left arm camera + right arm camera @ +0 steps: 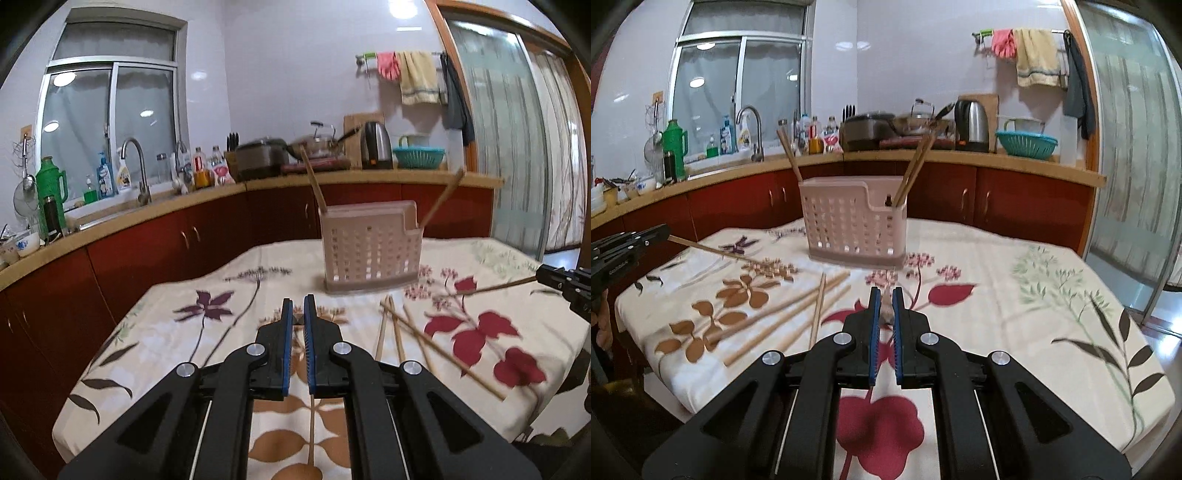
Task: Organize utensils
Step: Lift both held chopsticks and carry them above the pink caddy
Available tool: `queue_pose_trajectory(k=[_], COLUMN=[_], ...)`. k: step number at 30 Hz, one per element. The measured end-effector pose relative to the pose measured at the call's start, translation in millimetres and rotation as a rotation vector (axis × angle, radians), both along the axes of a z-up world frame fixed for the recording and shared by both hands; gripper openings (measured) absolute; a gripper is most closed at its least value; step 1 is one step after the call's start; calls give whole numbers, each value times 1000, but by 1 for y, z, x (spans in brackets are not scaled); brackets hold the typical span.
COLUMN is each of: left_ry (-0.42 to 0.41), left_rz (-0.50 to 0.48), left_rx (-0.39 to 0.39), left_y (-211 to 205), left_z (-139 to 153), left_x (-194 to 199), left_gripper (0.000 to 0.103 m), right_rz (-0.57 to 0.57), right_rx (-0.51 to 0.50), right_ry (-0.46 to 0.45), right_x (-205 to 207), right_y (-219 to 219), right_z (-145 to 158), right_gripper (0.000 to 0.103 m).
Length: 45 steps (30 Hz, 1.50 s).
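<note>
A kitchen with white tiled walls, a window [107, 122] over the sink tap [136, 162], and a tan counter [207, 197] on red cabinets [147, 243] runs round the back. On the counter stand bottles, pots, a steel kettle [376, 144] and a teal colander [419, 155]. Towels [417, 77] hang on a wall rail, and a sliding glass door [509, 147] closes the right side. In front stands a table under a flowered tablecloth [1015, 280]. Toward its far edge a pink slotted utensil holder [853, 221] stands upright. One chopstick leans out at the holder's left end [788, 155] and a pair leans out of its lower right compartment [916, 166]. Loose chopsticks [783, 314] lie fanned and crossing on the cloth in front of the holder, toward the left gripper's side. The left gripper [298, 301] is clamped on the left chopstick [713, 251], which sticks out past its tips over the table's near left corner. The right gripper [885, 291] hangs over the red flower print with its jaws pinched on the right chopstick [498, 286], seen from the other camera jutting toward the table's middle. The cloth right of the holder is bare to its edge. A strip of floor separates the table's far edge from the cabinets, and the grippers are well apart.
</note>
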<state>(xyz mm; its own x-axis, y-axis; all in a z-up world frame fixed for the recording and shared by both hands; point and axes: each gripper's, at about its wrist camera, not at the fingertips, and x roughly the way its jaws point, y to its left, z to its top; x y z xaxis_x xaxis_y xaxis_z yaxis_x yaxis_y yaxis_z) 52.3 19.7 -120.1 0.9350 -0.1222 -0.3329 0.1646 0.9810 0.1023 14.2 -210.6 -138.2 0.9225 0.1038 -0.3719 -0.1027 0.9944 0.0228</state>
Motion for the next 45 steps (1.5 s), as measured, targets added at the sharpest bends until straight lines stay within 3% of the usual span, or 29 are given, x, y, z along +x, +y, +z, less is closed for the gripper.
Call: queue_pose_trajectory(k=[15,31,38,45], left_ry=[-24,-37,-81,-185], left_rz=[-20,-40,-76,-117], left_rx=[-91,-106,-131,-166], left_y=[9,10,5,-9], left_z=[53,66,88,127], left_x=[-4,32,49,66], left_gripper=[7,7,7,7], right_rz=[-4,15,27,62], right_rx=[25,5,9,29], right_ry=[-70,-39,-91,-210], right_x=[-5,43,56,76], right_y=[-3,1,6,9], right_z=[56,71,91,128], right_gripper=[7,7,7,7])
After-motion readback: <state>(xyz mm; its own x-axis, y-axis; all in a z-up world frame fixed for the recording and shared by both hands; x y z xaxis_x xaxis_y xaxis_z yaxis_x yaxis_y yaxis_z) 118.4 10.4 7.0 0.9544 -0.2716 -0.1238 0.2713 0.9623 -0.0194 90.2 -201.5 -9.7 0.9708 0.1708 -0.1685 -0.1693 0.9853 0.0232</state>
